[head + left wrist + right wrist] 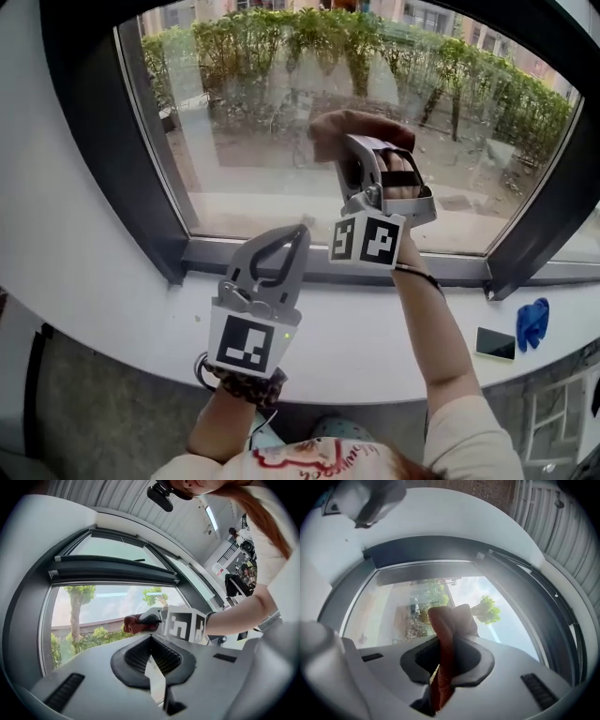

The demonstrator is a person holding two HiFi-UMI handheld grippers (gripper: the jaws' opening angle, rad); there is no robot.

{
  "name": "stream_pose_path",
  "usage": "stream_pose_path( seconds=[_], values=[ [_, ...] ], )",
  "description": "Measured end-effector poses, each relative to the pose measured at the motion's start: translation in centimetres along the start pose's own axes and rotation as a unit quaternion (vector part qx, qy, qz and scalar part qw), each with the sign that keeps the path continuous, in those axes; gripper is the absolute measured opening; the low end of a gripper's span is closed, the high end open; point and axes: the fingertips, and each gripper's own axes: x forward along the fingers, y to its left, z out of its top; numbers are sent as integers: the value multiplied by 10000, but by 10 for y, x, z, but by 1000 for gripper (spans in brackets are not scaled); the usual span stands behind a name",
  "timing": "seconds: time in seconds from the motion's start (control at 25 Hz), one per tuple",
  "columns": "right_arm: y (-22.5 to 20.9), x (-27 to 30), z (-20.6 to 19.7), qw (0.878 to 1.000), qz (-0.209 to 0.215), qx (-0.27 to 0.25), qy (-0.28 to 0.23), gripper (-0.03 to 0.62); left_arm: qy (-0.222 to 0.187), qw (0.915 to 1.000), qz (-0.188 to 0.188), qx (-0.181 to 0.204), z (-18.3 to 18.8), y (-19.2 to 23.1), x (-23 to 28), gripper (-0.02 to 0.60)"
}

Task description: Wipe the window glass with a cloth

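A brown-red cloth (349, 128) is pressed against the window glass (253, 141) near the pane's middle, with my right gripper (361, 141) shut on it. In the right gripper view the cloth (444, 634) runs up between the jaws and bunches against the glass (393, 606). My left gripper (298, 234) is lower, over the sill by the bottom of the window frame, its jaws closed together with nothing in them. The left gripper view shows the cloth (133, 623) and the right gripper (152, 619) on the glass ahead.
The white sill (375, 337) runs below the dark window frame (141, 187). A blue object (532, 322) and a dark phone-like slab (495, 344) lie on the sill at the right. Hedges and a yard show through the pane.
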Motion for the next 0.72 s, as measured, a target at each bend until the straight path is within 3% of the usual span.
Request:
stream_pose_path(
  seconds=[0.36, 0.6, 0.72],
  values=[
    [129, -23, -9, 9934, 968, 569, 219, 64, 171, 9998, 99, -59, -14, 2, -15, 18],
    [205, -38, -19, 9784, 1673, 1080, 554, 64, 268, 9995, 104, -91, -22, 0, -21, 18],
    [230, -43, -21, 9727, 1958, 1063, 645, 64, 310, 9994, 116, -88, -26, 1, -23, 18]
  ],
)
